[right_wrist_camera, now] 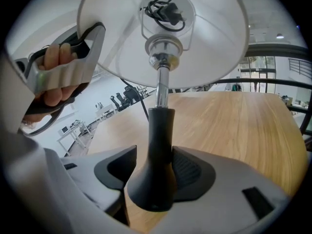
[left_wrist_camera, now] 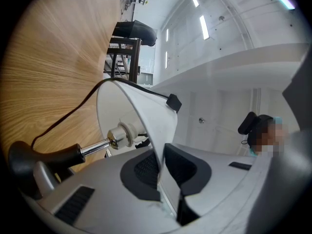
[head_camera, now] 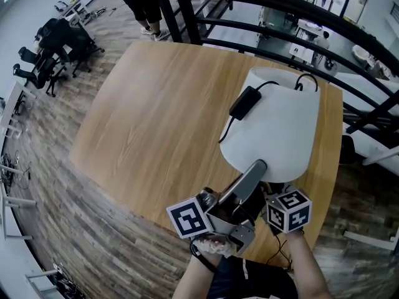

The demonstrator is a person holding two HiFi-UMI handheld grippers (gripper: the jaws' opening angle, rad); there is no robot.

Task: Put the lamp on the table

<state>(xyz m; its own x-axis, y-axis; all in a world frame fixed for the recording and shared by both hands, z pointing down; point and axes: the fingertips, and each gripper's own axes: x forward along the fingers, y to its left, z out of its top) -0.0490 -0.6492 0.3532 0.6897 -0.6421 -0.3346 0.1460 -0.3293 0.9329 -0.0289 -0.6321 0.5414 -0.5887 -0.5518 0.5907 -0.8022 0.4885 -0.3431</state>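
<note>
While the lamp (head_camera: 274, 126) stands at the head view's right, over the wooden table (head_camera: 143, 117), its black base (right_wrist_camera: 155, 145) seemingly down on the wood, the left gripper (left_wrist_camera: 161, 167) pinches the white shade (left_wrist_camera: 146, 116) by its rim. The right gripper (right_wrist_camera: 153, 172) holds its jaws wide apart, flanking the base without pressing it.

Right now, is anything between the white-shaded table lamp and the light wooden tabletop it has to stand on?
Nothing visible does. The wooden tabletop below the lamp and its black base shows only bare wood. The left gripper pinches the shade's rim; the right gripper has its jaws apart around the base.
</note>
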